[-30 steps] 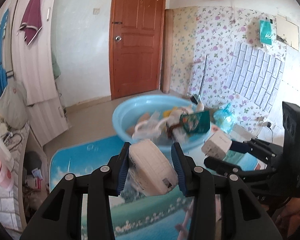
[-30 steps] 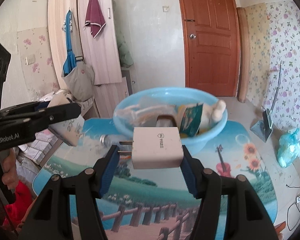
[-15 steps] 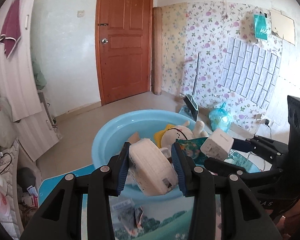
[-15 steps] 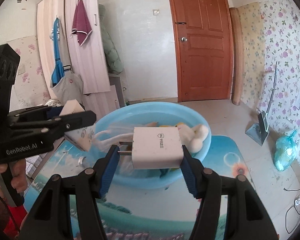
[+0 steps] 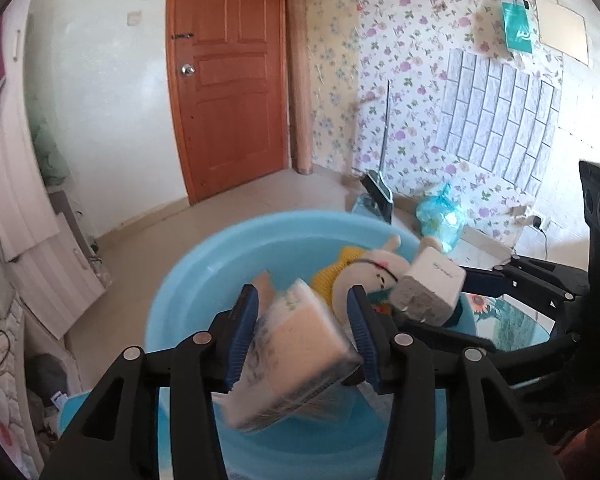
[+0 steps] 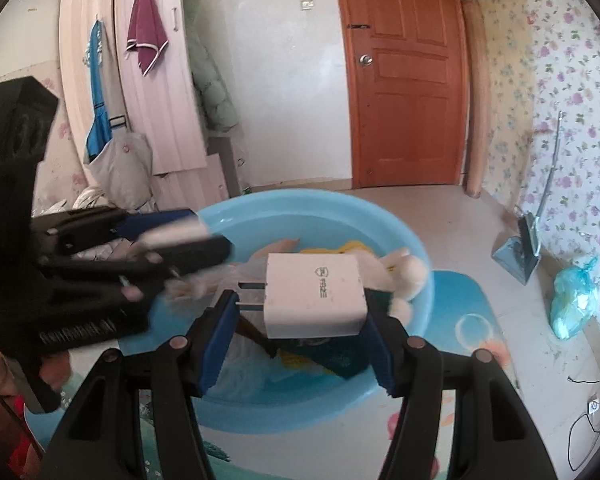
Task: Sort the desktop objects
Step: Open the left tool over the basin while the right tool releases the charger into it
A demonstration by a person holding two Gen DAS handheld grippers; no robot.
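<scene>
A light blue basin [image 5: 220,248] [image 6: 300,200] holds a white plush toy [image 5: 372,272] [image 6: 404,276] with a yellow part, plus packets and plastic wrap. My left gripper [image 5: 303,320] hovers over the basin's near side. A white tissue pack [image 5: 296,360], blurred and tilted, is slipping down between its parted fingers. My right gripper [image 6: 300,320] is shut on a white charger plug [image 6: 314,296] above the basin, prongs pointing left. In the left wrist view the plug [image 5: 428,288] sits at the right. The right wrist view shows the left gripper [image 6: 188,240] blurred.
The basin stands on a picture mat [image 6: 472,320] on the table. On the floor to the right are a dustpan [image 6: 520,256] and a tied blue bag [image 6: 572,300]. A hand [image 6: 56,372] holds the left gripper. A brown door [image 6: 404,80] is behind.
Both grippers moved forward over the basin. The tissue pack has turned and dropped lower between the left fingers, which stand slightly wider. The right still grips the charger plug.
</scene>
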